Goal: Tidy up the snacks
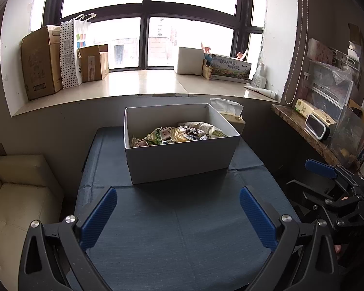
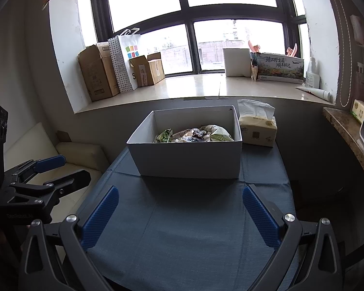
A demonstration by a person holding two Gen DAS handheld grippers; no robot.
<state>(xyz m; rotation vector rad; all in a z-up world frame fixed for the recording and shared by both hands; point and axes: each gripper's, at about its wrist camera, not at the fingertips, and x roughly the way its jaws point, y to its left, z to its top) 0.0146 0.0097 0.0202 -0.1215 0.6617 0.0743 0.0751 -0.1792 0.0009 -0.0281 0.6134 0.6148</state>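
Left claw (image 1: 178, 214) spread wide, empty, low over the blue-covered worktop (image 1: 182, 242); right claw (image 2: 180, 215) likewise wide and empty. Snack packets (image 1: 174, 134) sit heaped in the white box (image 1: 182, 165) at the worktop's far end, tissue pack (image 2: 258, 131) just beside it. Risk: packets are crinkly and overlapping, so a grab may lift two or slip. Printing on packets too small to read; Chinese lettering on windowsill carton (image 2: 279, 69), not reliably legible.
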